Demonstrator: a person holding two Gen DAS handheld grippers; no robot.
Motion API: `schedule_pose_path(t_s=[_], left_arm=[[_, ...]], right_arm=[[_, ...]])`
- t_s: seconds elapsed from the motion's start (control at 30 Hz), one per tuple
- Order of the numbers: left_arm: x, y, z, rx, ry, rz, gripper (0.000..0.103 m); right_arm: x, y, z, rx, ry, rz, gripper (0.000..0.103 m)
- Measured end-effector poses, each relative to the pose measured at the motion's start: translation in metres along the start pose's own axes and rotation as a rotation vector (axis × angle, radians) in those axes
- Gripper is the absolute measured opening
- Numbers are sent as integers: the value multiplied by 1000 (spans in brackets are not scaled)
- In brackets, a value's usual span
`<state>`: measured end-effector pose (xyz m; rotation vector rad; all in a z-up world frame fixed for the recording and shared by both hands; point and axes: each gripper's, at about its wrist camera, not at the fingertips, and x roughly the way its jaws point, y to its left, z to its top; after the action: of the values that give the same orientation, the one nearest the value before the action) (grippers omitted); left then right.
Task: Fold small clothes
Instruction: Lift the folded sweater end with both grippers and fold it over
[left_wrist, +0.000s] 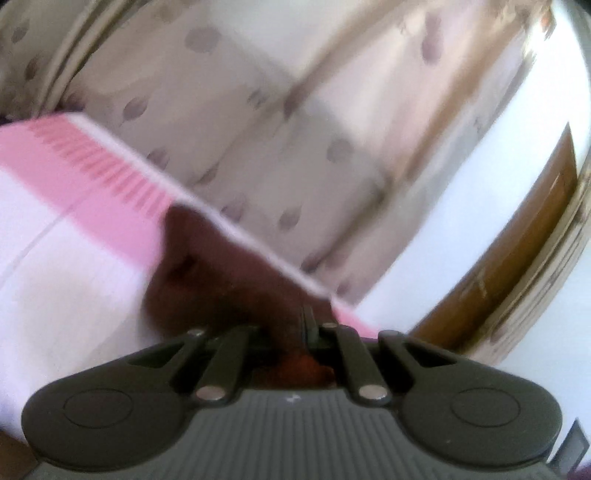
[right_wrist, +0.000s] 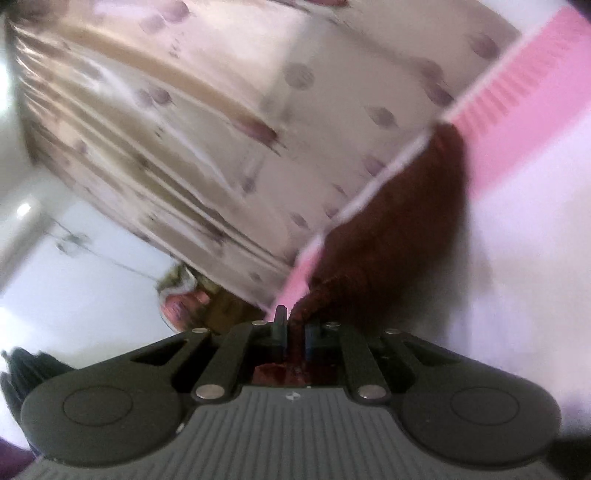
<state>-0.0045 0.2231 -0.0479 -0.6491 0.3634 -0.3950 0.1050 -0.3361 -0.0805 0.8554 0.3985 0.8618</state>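
Both tongs — left (left_wrist: 295, 332), right (right_wrist: 295, 325) — grip maroon garment (right_wrist: 388, 229)

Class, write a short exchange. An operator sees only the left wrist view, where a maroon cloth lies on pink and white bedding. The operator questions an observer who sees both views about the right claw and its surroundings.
Operator: Is the right claw holding anything?
Observer: Yes. The right claw is shut on the maroon cloth.
Operator: What lies beyond that claw?
Observer: A pink and white bundle sits below the curtain. It is too blurred to identify.
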Motion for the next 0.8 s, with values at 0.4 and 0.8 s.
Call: schedule_pose_path(t_s=[0.4, 0.8], left_arm=[[188, 24, 100, 44, -21, 131, 7], [281, 82, 101, 34, 141, 271, 24]], right_arm=[[140, -78, 166, 56, -59, -153, 14], [222, -196, 184, 238, -84, -336, 18]])
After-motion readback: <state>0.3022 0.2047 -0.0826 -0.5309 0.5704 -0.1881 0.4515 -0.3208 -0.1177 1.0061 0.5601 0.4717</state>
